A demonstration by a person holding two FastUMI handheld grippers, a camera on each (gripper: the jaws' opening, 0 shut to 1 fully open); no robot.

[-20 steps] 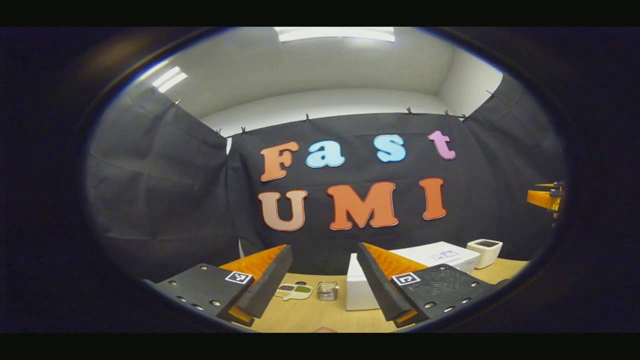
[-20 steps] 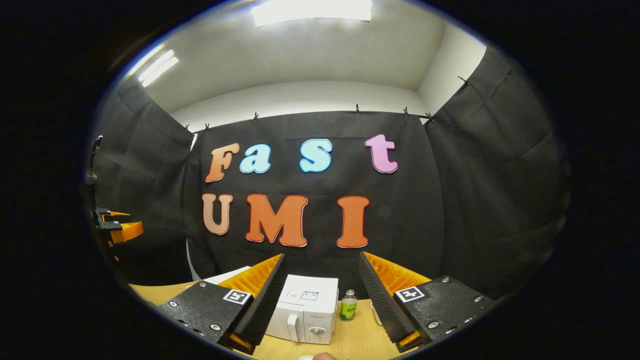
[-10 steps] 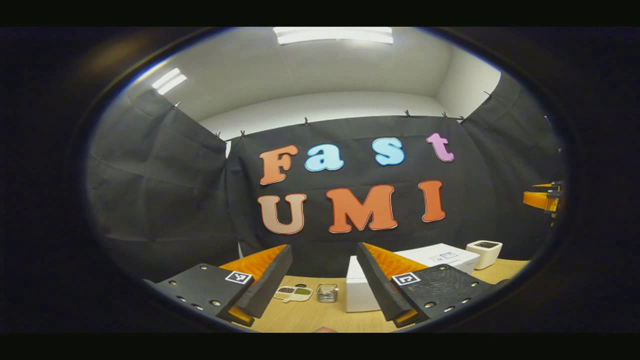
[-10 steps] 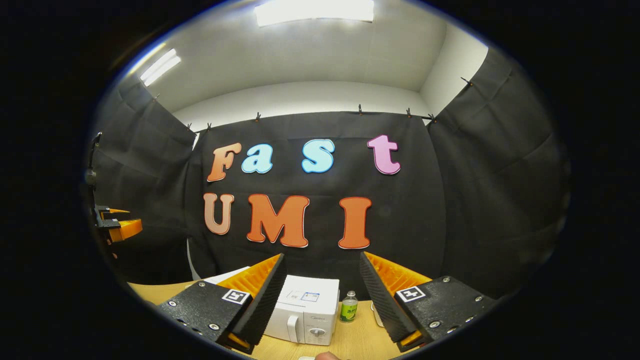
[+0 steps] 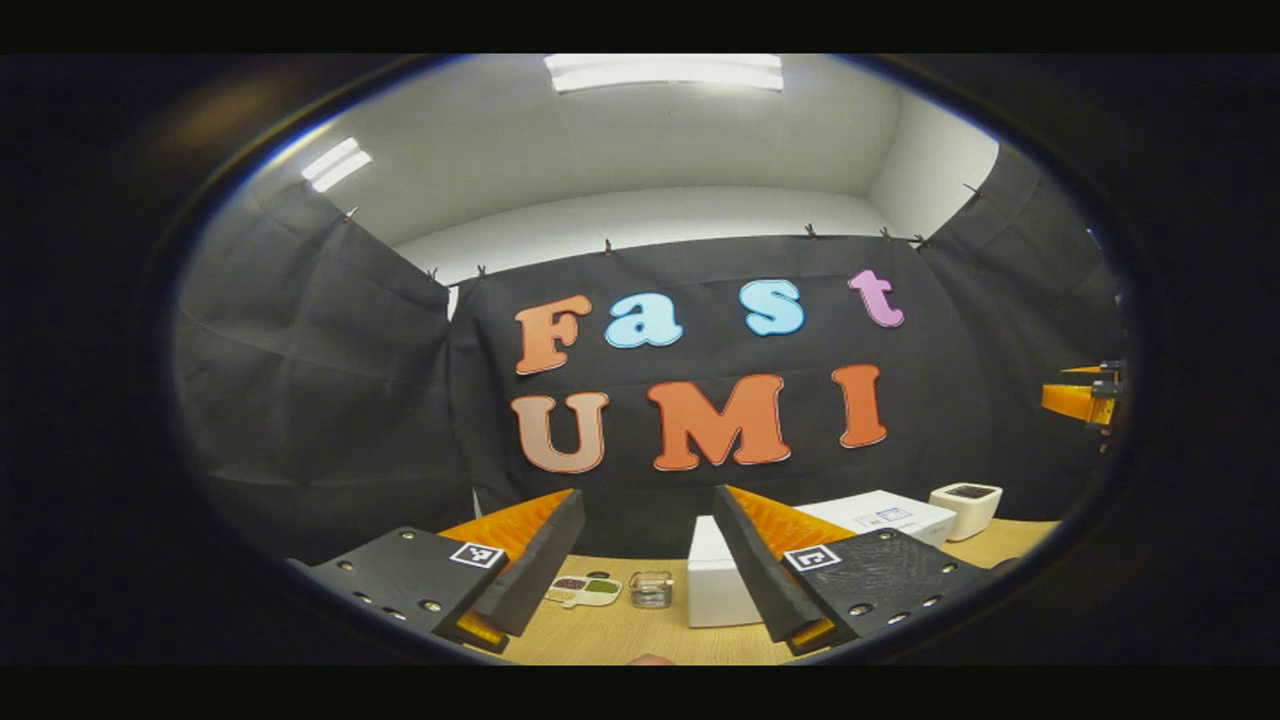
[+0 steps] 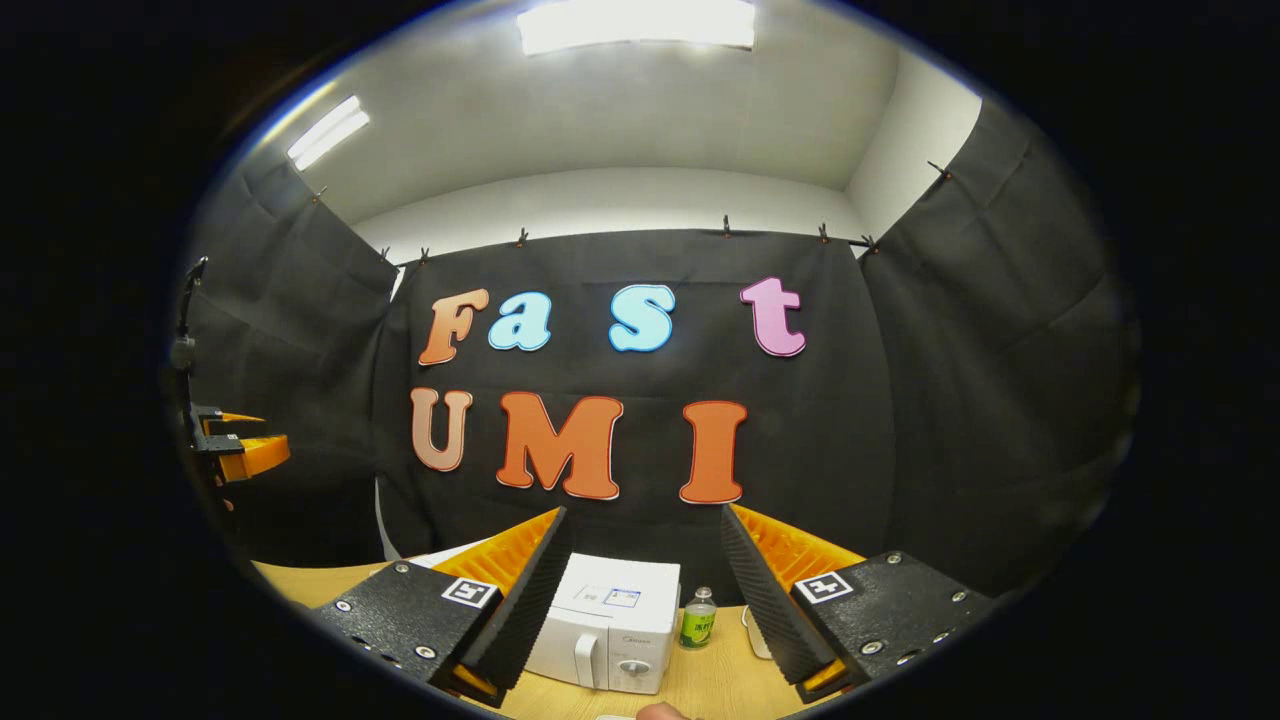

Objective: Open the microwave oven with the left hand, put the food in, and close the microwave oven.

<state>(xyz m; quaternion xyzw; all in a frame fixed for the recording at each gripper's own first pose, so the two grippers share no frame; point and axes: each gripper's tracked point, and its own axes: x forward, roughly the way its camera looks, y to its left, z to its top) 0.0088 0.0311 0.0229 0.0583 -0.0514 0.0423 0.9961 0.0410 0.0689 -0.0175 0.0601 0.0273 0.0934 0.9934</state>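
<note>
Left gripper (image 5: pixel 640 560) jaws apart, empty, above table (image 5: pixel 620 635). Right gripper (image 6: pixel 640 575) likewise apart, facing closed microwave (image 6: pixel 610 625).

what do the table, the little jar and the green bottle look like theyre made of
Table: pale wood or wood-look laminate, faint grain, matte. Jar: likely clear glass or plastic, see-through. Bottle: seemingly clear plastic, green label, pale cap.

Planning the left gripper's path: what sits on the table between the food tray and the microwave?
In the left gripper view, a small clear jar stands between the food tray and the microwave, apart from both.
</note>
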